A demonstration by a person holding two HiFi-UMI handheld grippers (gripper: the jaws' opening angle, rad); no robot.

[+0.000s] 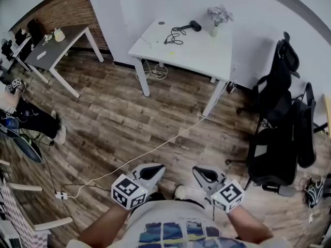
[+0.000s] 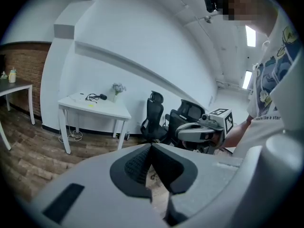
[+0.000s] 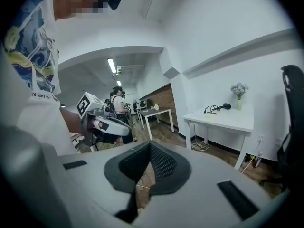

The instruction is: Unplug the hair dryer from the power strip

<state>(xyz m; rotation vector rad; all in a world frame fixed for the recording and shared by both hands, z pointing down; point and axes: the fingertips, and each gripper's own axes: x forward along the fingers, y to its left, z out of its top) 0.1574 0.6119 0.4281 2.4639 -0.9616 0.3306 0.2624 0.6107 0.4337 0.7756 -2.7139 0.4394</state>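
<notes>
The black hair dryer (image 1: pixel 194 26) lies at the far side of the white table (image 1: pixel 207 53), its black cord (image 1: pixel 175 36) coiled beside it. I cannot make out a power strip on the table. My left gripper (image 1: pixel 158 168) and right gripper (image 1: pixel 198 170) are held close to my body, far from the table, both shut with nothing in them. In the left gripper view the jaws meet at the tip of the left gripper (image 2: pixel 151 146), with the hair dryer (image 2: pixel 100 97) small in the distance. The right gripper (image 3: pixel 150 144) has its pads pressed together too, and its view shows the hair dryer (image 3: pixel 224 107) far off.
A white cable (image 1: pixel 155 149) runs across the wood floor from a small white socket block (image 1: pixel 61 195) to the table's leg. Black office chairs (image 1: pixel 282 138) stand at the right, and a grey table (image 1: pixel 57 43) at the far left. A vase of flowers (image 1: pixel 217 19) is next to the dryer. A person (image 1: pixel 31 118) sits at the left.
</notes>
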